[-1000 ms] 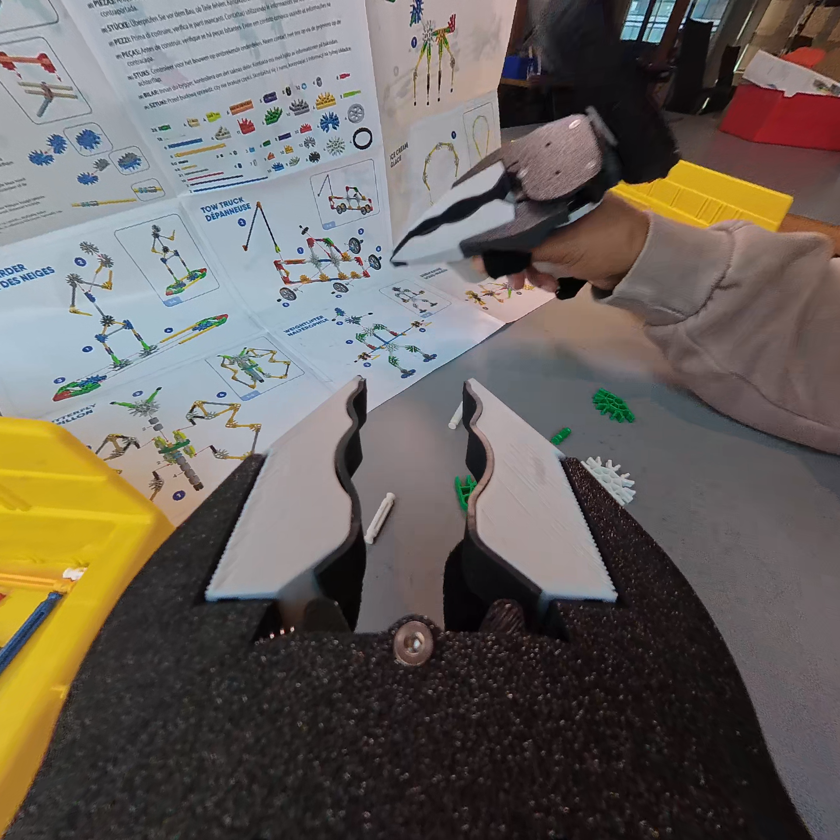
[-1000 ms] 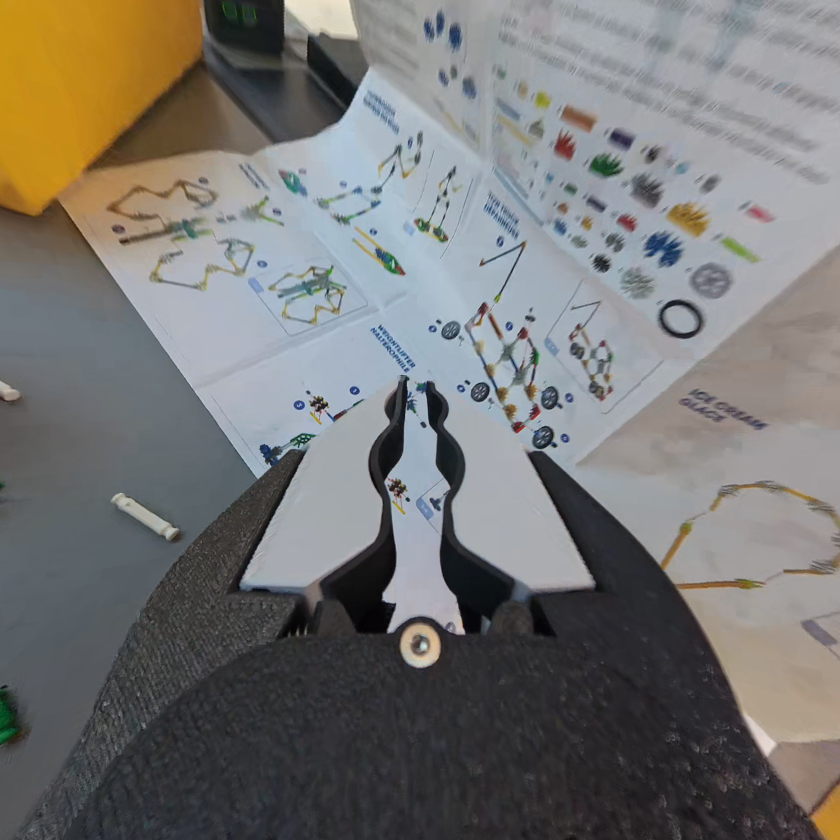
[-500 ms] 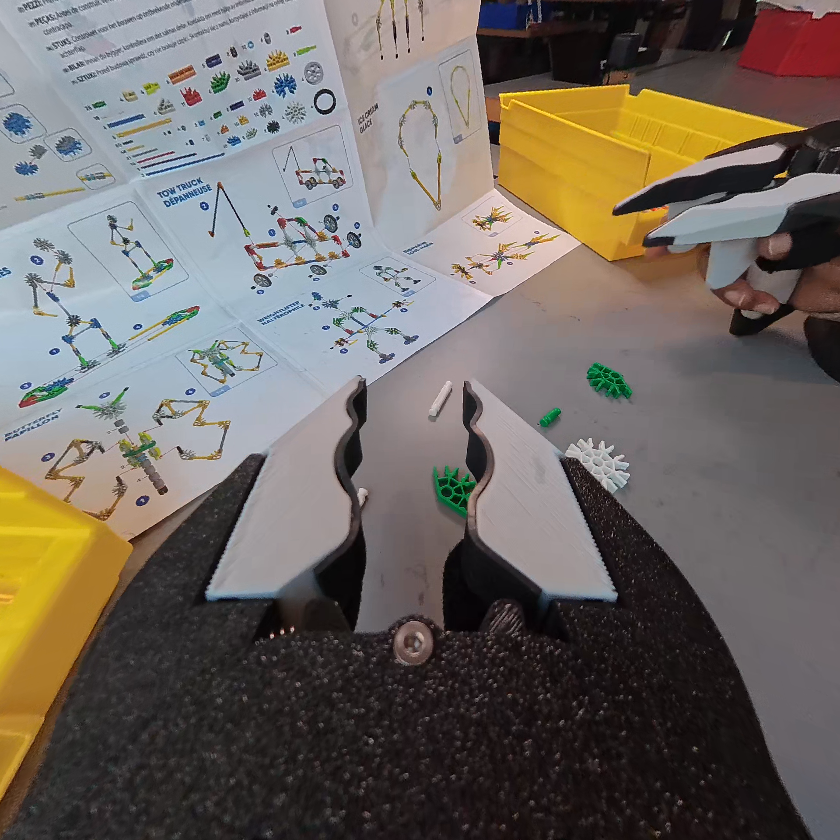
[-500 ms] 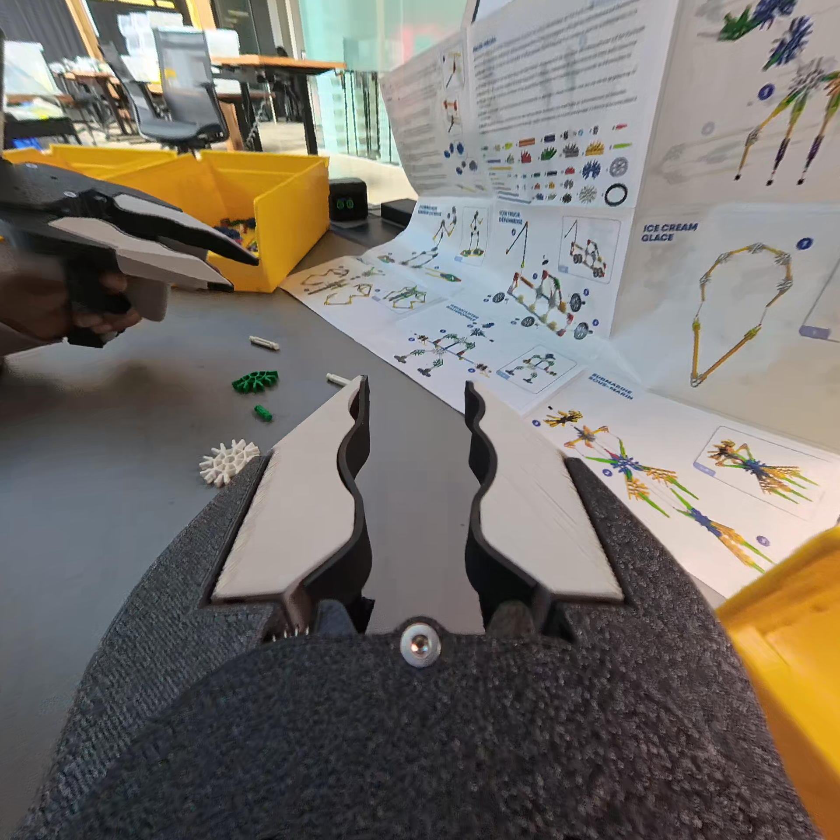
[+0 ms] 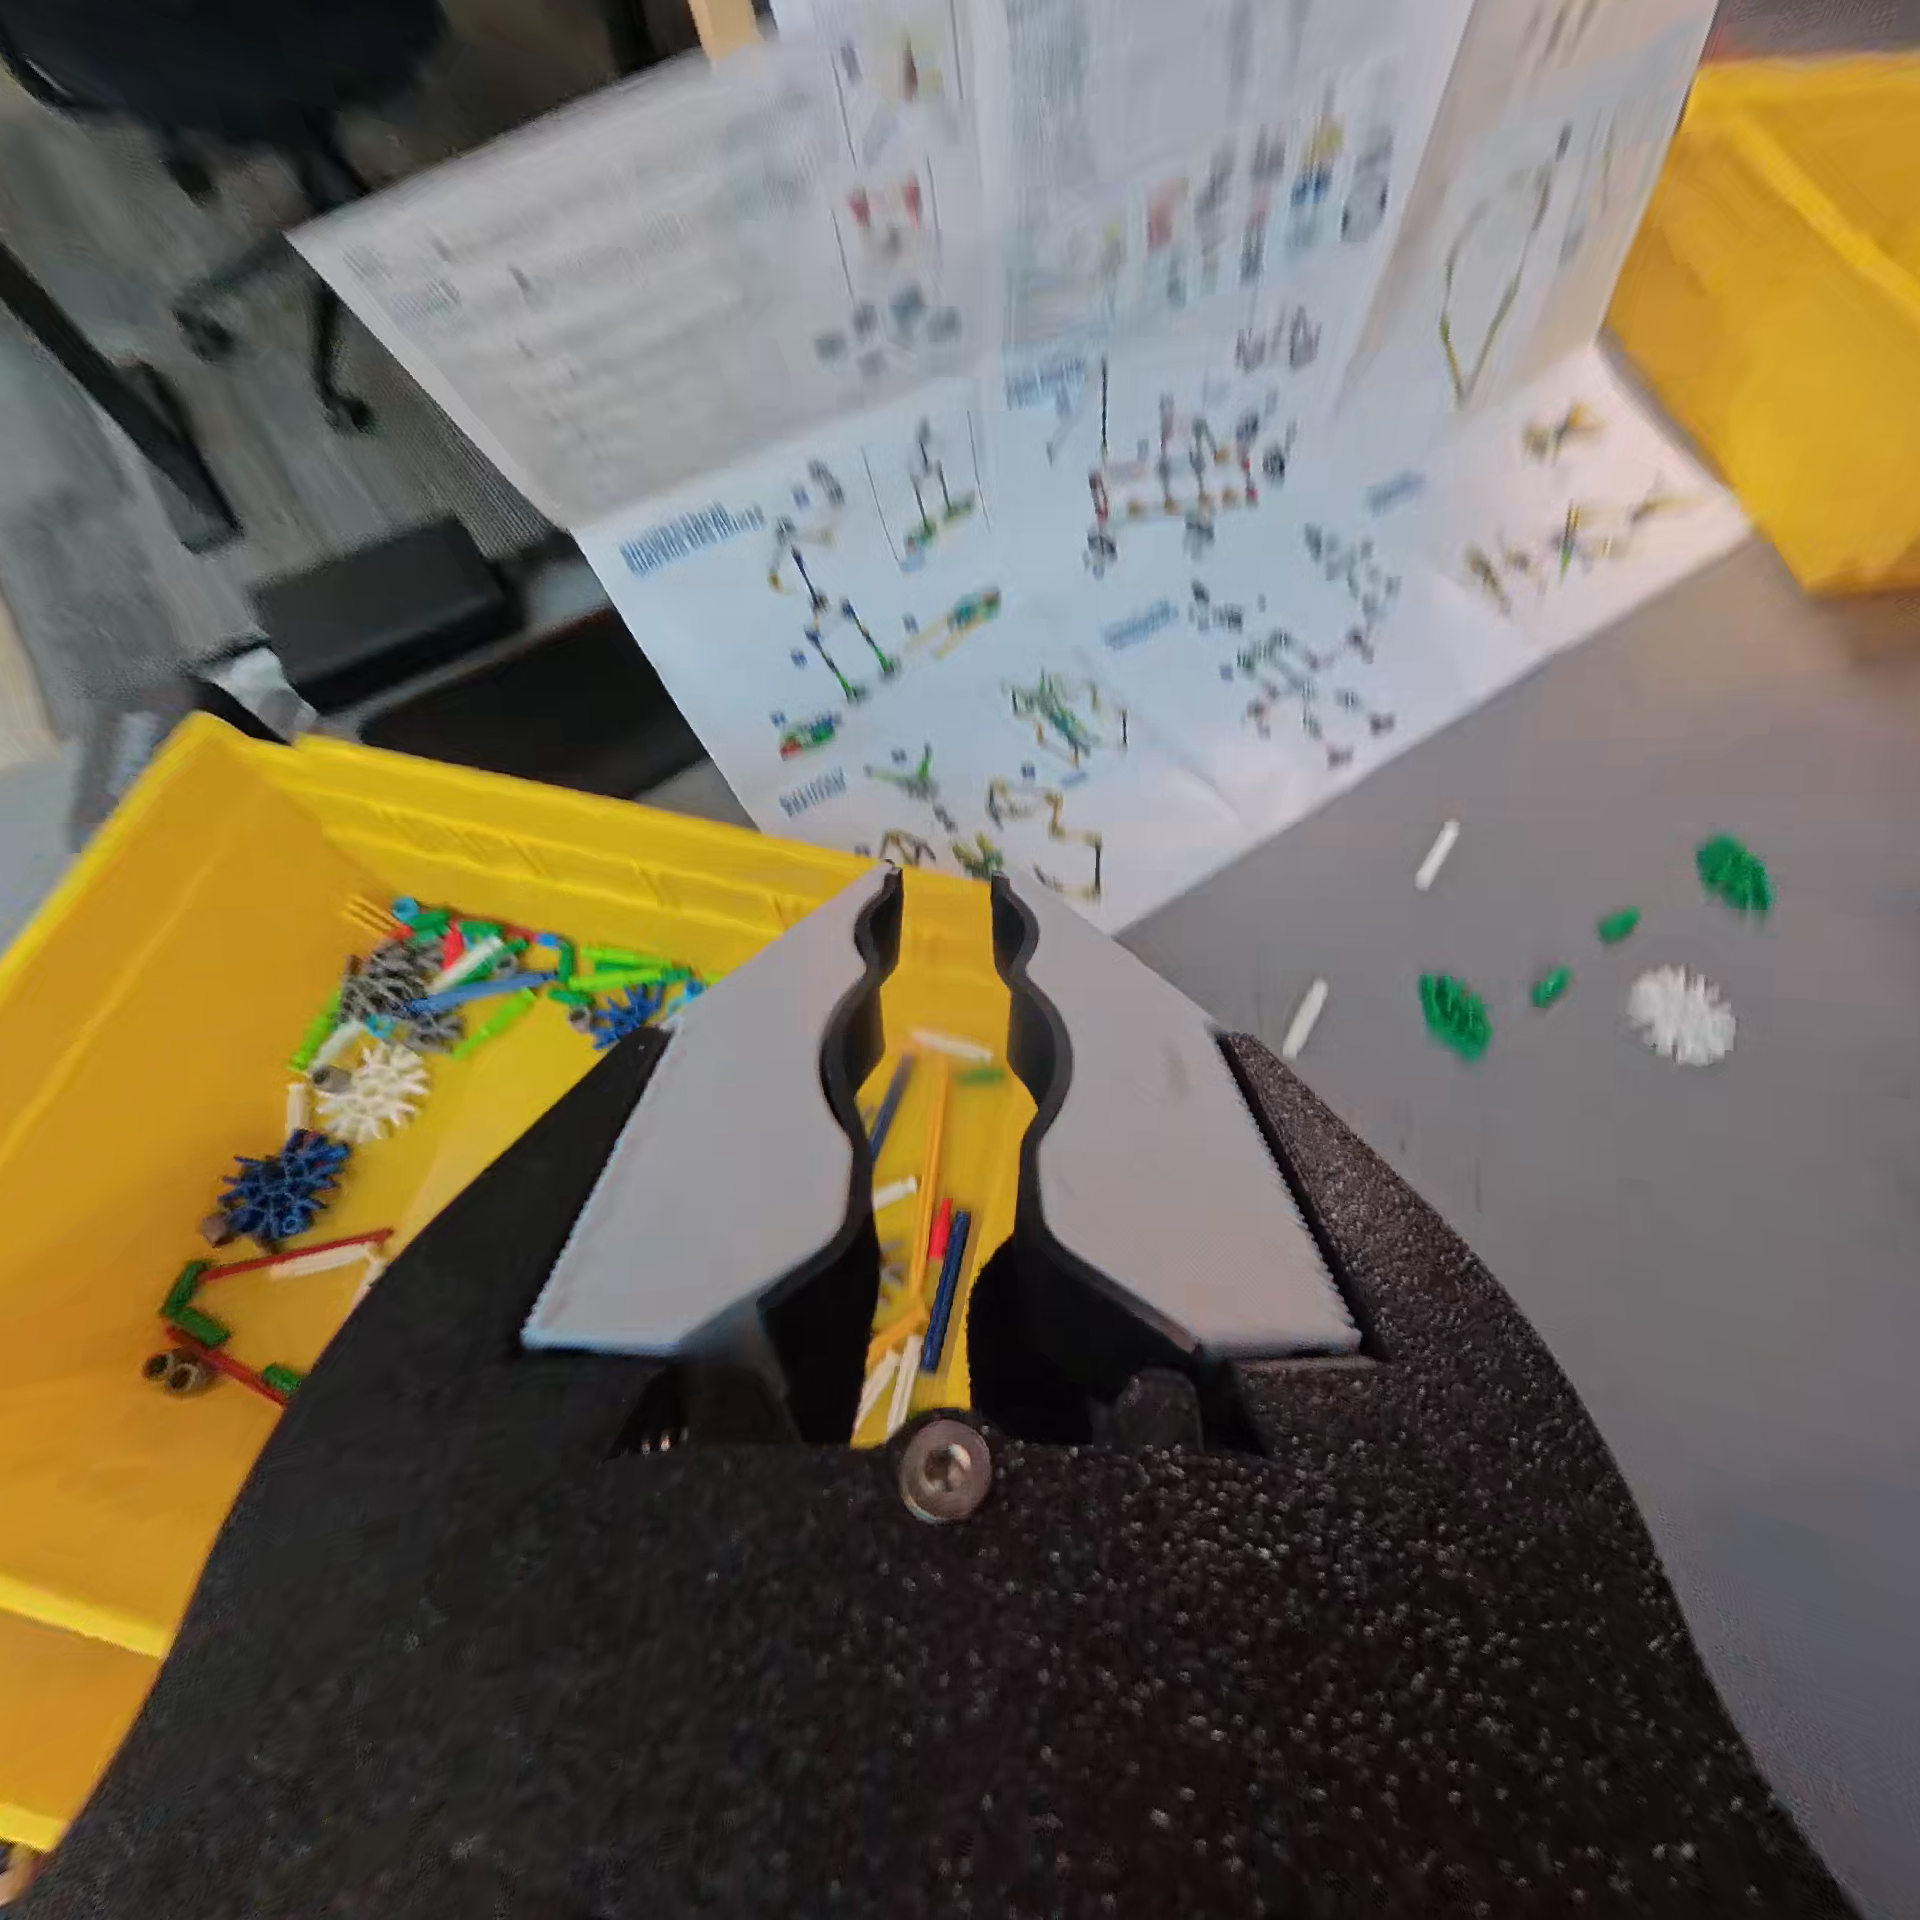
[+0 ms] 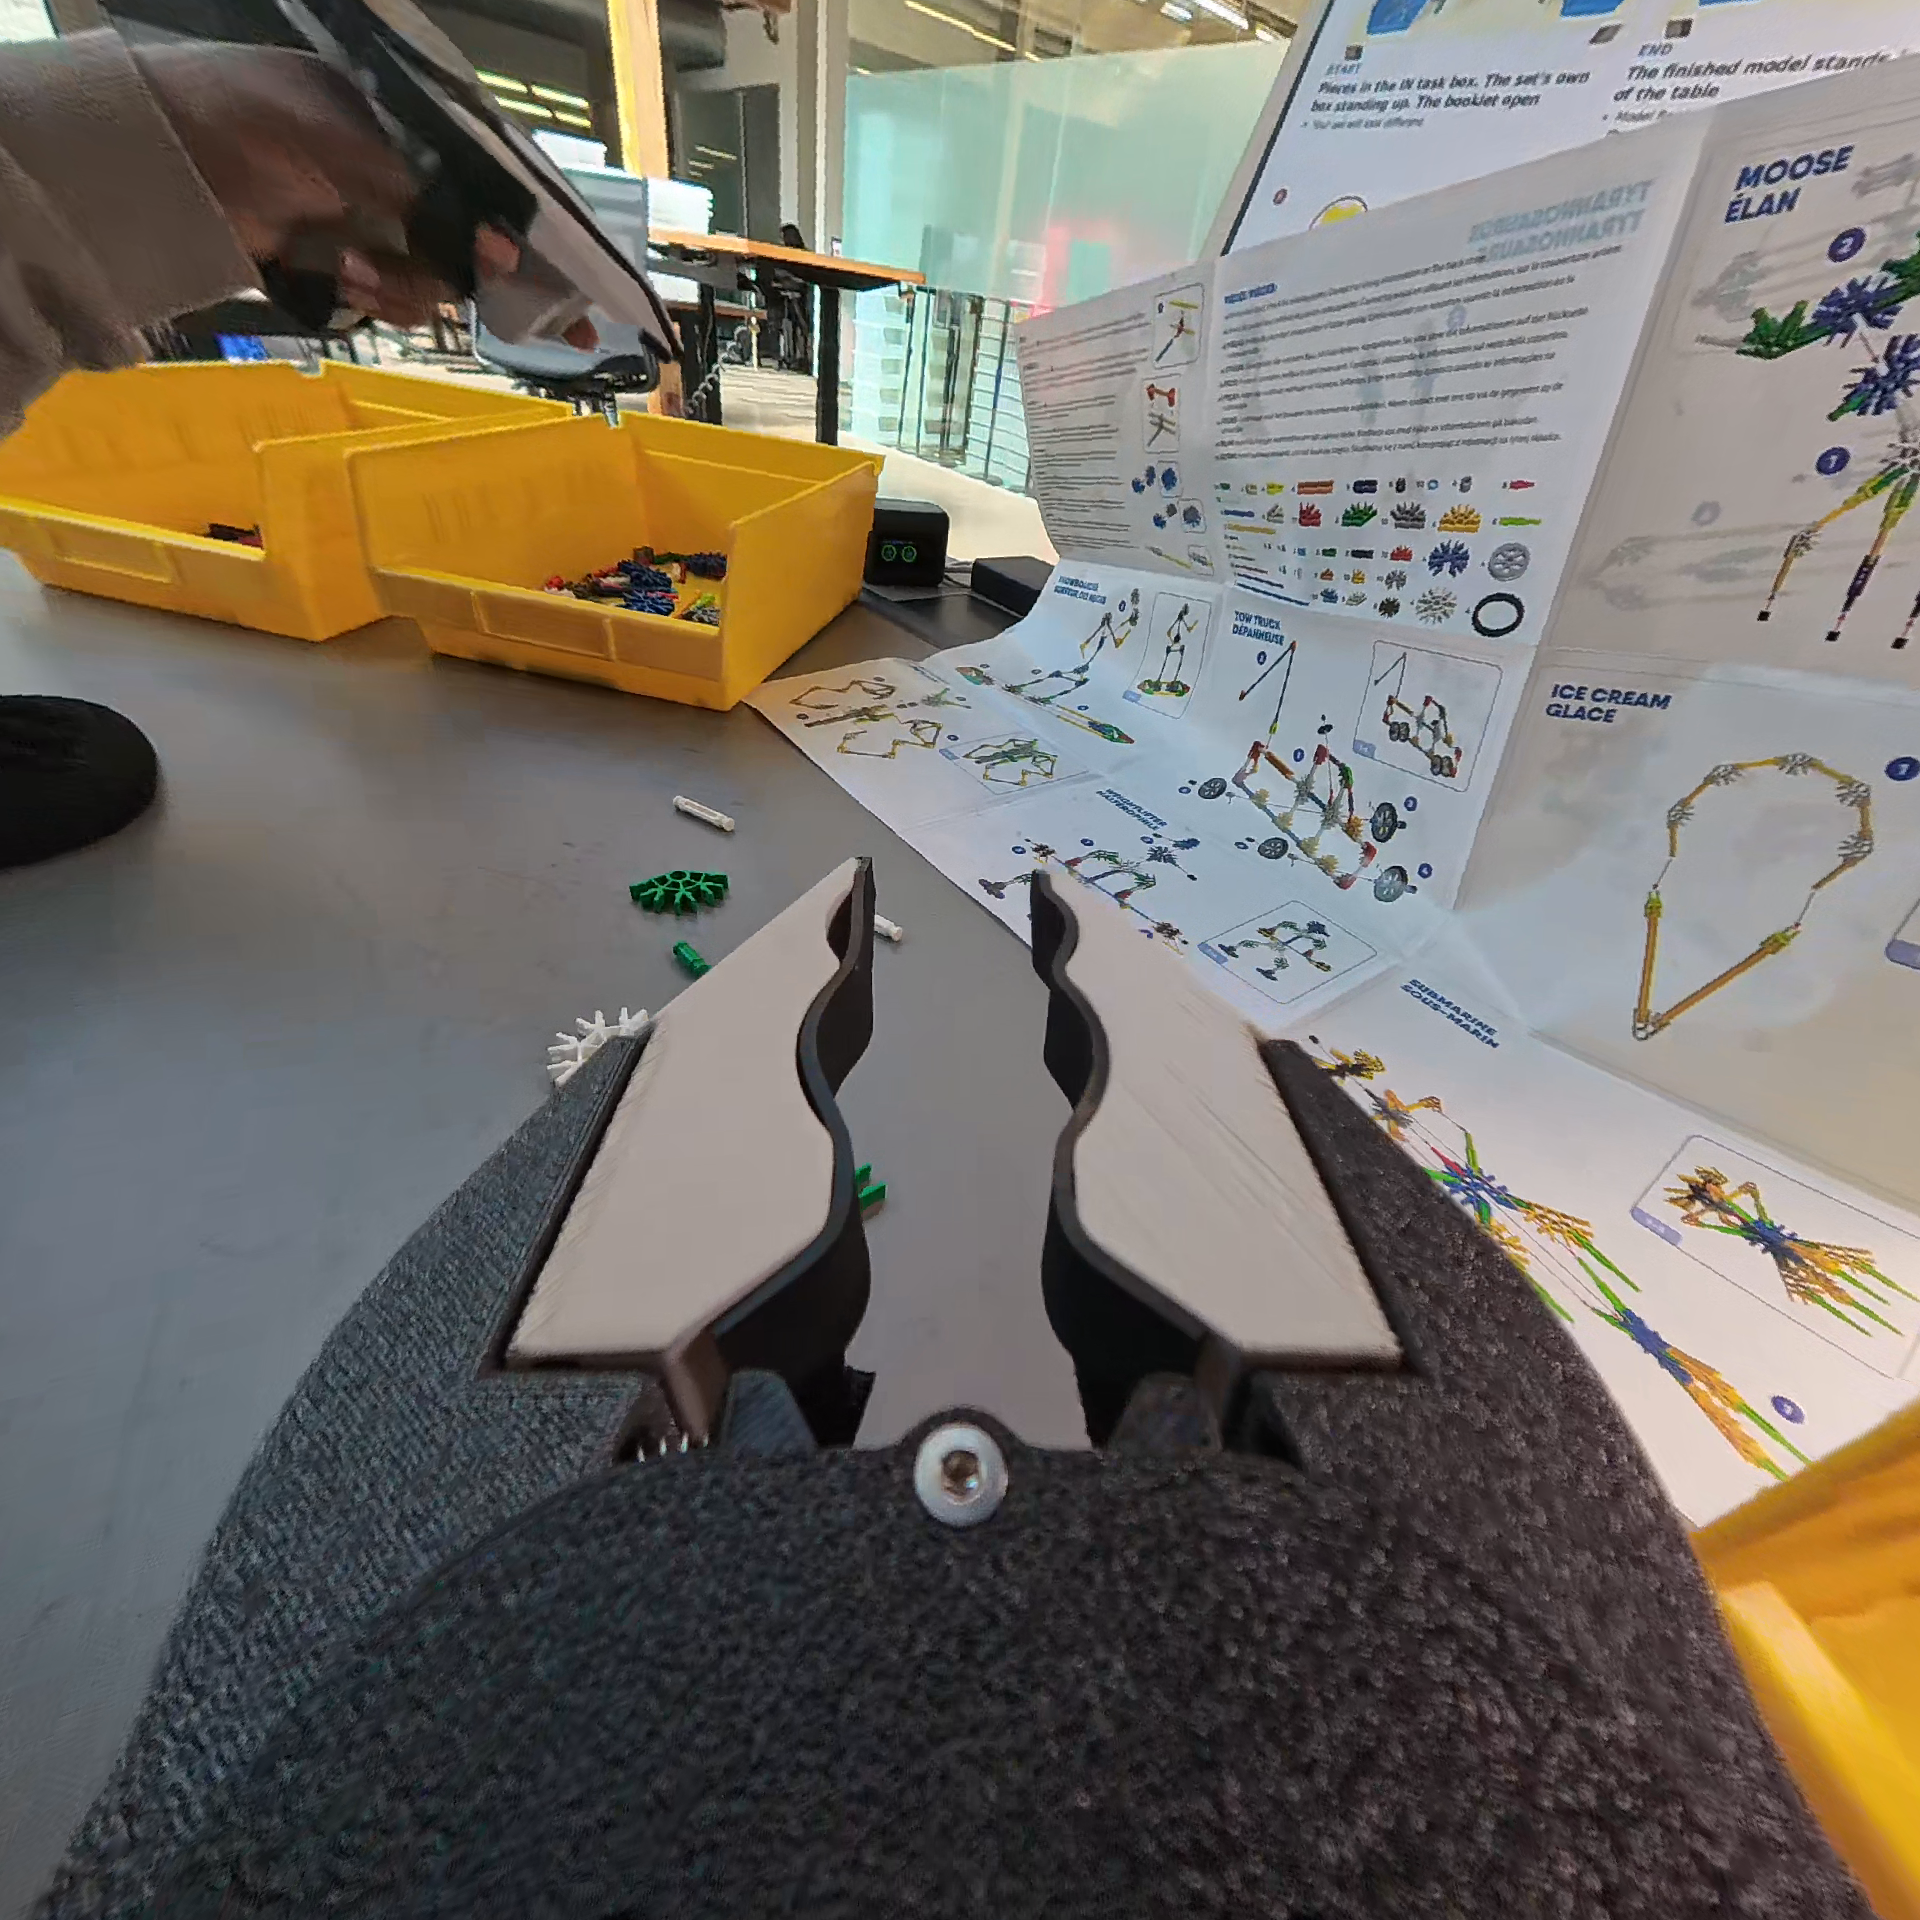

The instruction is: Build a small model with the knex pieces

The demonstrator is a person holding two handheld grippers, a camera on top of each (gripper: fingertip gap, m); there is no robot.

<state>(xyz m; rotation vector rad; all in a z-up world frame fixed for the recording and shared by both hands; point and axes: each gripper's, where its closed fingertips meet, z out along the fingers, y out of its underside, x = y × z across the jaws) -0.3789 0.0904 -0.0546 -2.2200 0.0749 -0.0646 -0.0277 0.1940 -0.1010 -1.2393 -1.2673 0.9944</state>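
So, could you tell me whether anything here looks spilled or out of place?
A few small pieces lie loose on the grey table instead of in the yellow bin: green connectors, white rods and a white connector. Nothing looks damaged.

Plastic, paper and foam-like textures on a smooth grey table.
Left gripper (image 5: 943, 894): matt grey ribbed plastic fingers, black rough grainy body, shiny metal screw (image 5: 943, 1473). Right gripper (image 6: 951, 883) same finish. Yellow bin (image 5: 125, 1039) glossy moulded plastic, holding glossy plastic rods and connectors. Instruction sheet (image 6: 1351, 727) thin creased paper, slight sheen. Table (image 6: 312, 987) smooth, matt grey. Green connector (image 6: 678, 890) hard plastic.
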